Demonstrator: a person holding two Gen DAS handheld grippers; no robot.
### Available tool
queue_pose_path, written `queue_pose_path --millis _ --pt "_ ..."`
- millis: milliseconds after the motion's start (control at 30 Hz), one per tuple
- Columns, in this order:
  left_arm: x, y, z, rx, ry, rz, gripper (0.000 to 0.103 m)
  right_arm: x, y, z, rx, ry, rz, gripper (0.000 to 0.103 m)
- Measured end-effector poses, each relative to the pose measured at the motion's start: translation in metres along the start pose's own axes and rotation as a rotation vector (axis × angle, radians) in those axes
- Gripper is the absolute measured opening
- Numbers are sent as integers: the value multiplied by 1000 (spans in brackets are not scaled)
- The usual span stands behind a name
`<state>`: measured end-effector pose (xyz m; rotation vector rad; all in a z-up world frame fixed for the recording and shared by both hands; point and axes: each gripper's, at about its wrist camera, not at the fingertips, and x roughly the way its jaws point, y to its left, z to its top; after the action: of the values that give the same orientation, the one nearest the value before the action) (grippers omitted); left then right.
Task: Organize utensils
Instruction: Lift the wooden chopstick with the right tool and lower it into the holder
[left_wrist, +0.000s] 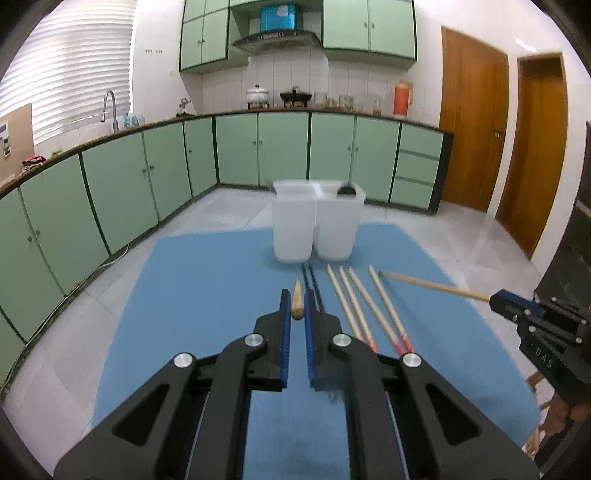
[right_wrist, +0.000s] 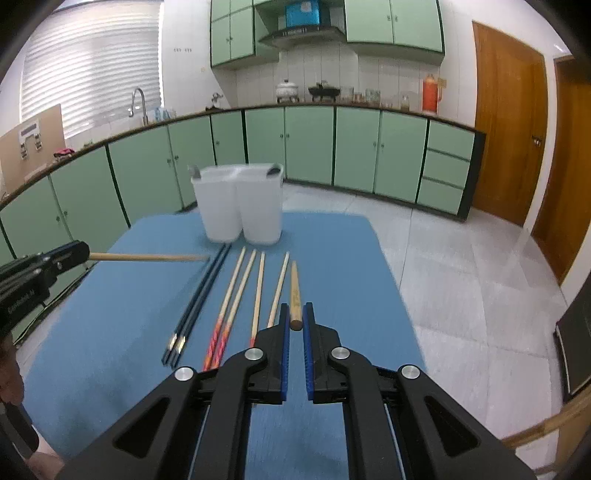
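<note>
My left gripper (left_wrist: 297, 300) is shut on a wooden chopstick (left_wrist: 297, 303) and holds it above the blue mat (left_wrist: 207, 295); it also shows in the right wrist view (right_wrist: 79, 253) with its chopstick (right_wrist: 147, 257). My right gripper (right_wrist: 295, 313) is shut on another wooden chopstick (right_wrist: 294, 295); it also shows in the left wrist view (left_wrist: 493, 298) with its chopstick (left_wrist: 432, 285). Several wooden chopsticks (right_wrist: 240, 291) and a dark pair (right_wrist: 201, 301) lie on the mat. Two translucent white holders (right_wrist: 240, 203) stand at the mat's far end, each with a utensil inside.
The mat covers a table in a kitchen with green cabinets (left_wrist: 147, 177) and a grey tiled floor (right_wrist: 461, 277). A wooden door (left_wrist: 472, 122) is at the right. A dark object (right_wrist: 576, 350) stands at the right edge.
</note>
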<state>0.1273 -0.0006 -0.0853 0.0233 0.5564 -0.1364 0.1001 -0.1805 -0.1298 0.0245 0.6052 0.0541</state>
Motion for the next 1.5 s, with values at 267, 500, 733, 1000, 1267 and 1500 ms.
queue_pose_path --millis 267,500,733,1000,1267,1500 --pt "2 5 47 -18 -67 -14 6 -6 -15 50 43 -72 36 7" --pt "15 15 79 -71 -61 -48 6 -1 -21 93 34 -101 53 7" --pt "18 16 98 -106 -76 -57 6 10 -17 117 46 -97 68 7" --pt "17 13 111 -103 -106 -57 6 10 -9 133 25 -123 77 7" --pt "11 17 134 -110 -160 -61 6 -2 -12 156 19 -193 85 7" --pt "4 16 165 -117 -233 -57 6 -7 -10 181 12 -251 106 7"
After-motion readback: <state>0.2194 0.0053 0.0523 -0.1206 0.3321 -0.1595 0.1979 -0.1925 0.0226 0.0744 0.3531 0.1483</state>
